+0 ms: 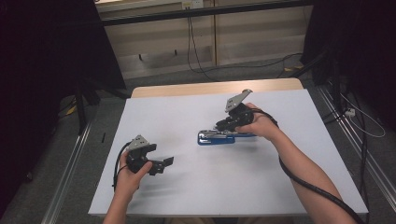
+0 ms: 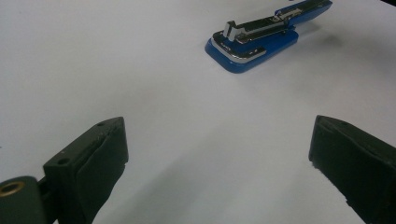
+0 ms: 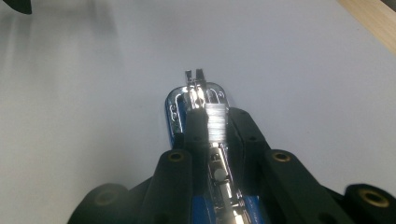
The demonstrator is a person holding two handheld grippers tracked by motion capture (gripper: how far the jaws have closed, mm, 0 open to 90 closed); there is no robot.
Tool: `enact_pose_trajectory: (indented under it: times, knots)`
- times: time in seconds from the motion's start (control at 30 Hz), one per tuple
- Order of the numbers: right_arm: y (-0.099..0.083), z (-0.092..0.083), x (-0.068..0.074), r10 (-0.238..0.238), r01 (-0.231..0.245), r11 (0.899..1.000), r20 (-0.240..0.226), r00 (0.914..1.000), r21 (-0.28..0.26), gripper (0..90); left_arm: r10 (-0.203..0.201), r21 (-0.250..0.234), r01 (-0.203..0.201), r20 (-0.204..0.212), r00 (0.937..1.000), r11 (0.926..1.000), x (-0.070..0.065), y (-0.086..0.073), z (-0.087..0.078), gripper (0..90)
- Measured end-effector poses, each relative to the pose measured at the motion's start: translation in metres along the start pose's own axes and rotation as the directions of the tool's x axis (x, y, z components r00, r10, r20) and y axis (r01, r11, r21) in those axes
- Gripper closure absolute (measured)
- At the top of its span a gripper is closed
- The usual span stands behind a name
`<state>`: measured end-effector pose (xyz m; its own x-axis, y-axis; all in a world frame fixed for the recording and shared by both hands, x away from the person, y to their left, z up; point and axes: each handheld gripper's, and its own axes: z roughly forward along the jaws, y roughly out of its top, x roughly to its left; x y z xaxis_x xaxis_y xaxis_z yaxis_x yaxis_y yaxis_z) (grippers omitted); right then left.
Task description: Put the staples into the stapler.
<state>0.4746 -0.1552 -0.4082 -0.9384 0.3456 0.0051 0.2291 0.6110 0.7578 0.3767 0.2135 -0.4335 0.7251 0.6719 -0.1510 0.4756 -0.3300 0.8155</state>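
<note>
A blue stapler [image 1: 215, 138] lies near the middle of the white table [image 1: 210, 186], its top swung open and its metal magazine bare [image 2: 252, 44]. My right gripper [image 1: 225, 126] comes down on it from the right. In the right gripper view its jaws stand close together around a short silvery strip of staples [image 3: 217, 120] lying over the magazine of the stapler [image 3: 196, 93]. My left gripper [image 1: 168, 162] rests low at the table's front left, pointing right, with its jaws wide apart and nothing between them [image 2: 217, 144].
A bare wooden strip [image 1: 210, 87] runs along the table's far edge. Metal rails [image 1: 70, 163] flank the table on the floor. Cables [image 1: 359, 116] trail on the right, and black curtains hang at both sides.
</note>
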Motion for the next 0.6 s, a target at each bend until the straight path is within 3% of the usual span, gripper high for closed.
enact_pose_trajectory:
  times: [0.6]
  knots:
    - [0.006,0.014,-0.003,-0.038,0.039,0.999,-0.037,0.9986,0.022,79.1,-0.001,0.003,0.001,-0.005,1.0,1.0,0.002,-0.001,-0.001,4.7]
